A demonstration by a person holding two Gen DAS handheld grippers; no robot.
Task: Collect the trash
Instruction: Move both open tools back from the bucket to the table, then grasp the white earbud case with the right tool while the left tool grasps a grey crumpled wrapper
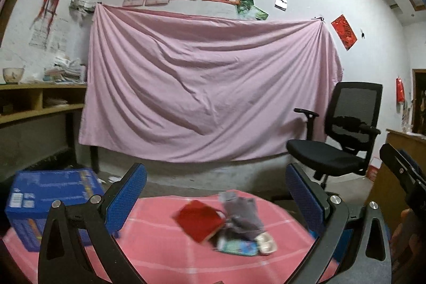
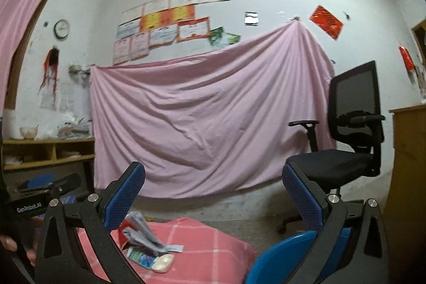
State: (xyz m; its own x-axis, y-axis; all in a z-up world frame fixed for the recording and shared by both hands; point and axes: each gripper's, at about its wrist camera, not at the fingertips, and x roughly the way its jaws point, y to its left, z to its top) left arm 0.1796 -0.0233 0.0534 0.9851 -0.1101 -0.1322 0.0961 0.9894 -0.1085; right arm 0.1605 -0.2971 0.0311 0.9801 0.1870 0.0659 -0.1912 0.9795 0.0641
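- Hovering level over the pink checked tablecloth (image 1: 165, 244), your left gripper (image 1: 215, 193) has its blue-padded jaws spread wide with nothing between them.
- Your right gripper (image 2: 213, 193) matches it: jaws fully apart, empty.
- The trash sits in one heap near the middle of the cloth: a flat red cardboard packet (image 1: 198, 220), a crumpled grey foil wrapper (image 1: 243, 214) draped over it, a blue-green printed pouch (image 1: 235, 248) and a small white plastic case (image 1: 266, 244) at the front.
- You probably want to tip both grippers downward first, since they point across the room, not at the pile.
- Take the grey wrapper from the top; it looks light and likely to slip, so pinch a thick fold.
- In the right view the heap lies low and left, just beside the left finger.
- Watch the cloth's far edge close behind the pile; pushing could send pieces over.
- A blue cardboard box (image 1: 53, 201) flanks the left, a blue plastic rim (image 2: 282, 257) the right, a black mesh office chair (image 1: 346, 129) stands well behind.
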